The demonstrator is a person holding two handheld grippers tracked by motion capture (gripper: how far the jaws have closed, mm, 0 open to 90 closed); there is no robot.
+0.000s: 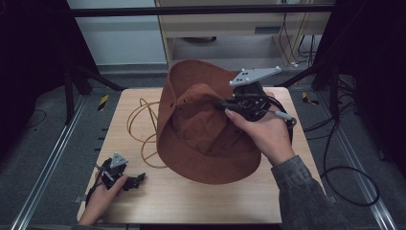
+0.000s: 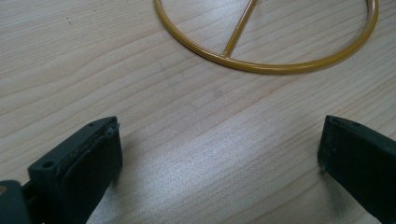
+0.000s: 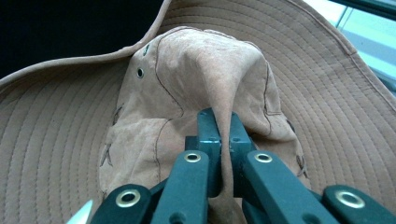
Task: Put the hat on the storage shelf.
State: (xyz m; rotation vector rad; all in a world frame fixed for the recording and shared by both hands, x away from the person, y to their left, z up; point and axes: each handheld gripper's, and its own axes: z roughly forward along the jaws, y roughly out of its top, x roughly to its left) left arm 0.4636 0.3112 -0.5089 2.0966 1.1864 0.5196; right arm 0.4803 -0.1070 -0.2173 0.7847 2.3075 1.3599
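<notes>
Pinched between the jaws of your right gripper point(image 3: 219, 140) is a fold of the crown of one brown suede sun hat point(image 3: 196, 79); the jaws are closed tight on that fold. From the high view, your right hand point(image 1: 261, 132) holds this gripper over the right half of the table, its nose aimed left into the crown. That hat point(image 1: 206, 129) stands tilted: the near edge of its wide brim rests on the wood near the table's middle, and the far edge of the brim is raised toward the back. Its crown faces you and the camera, and the brim's long axis runs from the far left to the near right. Stitched rings run round the brim, and one metal eyelet point(image 3: 140, 73) shows on the crown's side.

Your left gripper point(image 1: 125, 178) lies near the table's front left corner under your left hand point(image 1: 103, 199), well apart from the hat. Its jaws stand wide with bare wood between them. Ahead of them lies one yellow wire frame point(image 2: 266, 51), a ring with a spoke; from above, its loops point(image 1: 143, 124) sit left of the hat and pass behind it.

One light wooden table point(image 1: 143, 206) bears everything. Around it you have grey carpet, black stand legs, loose cables at the right and a pale cabinet point(image 1: 230, 28) at the back.
</notes>
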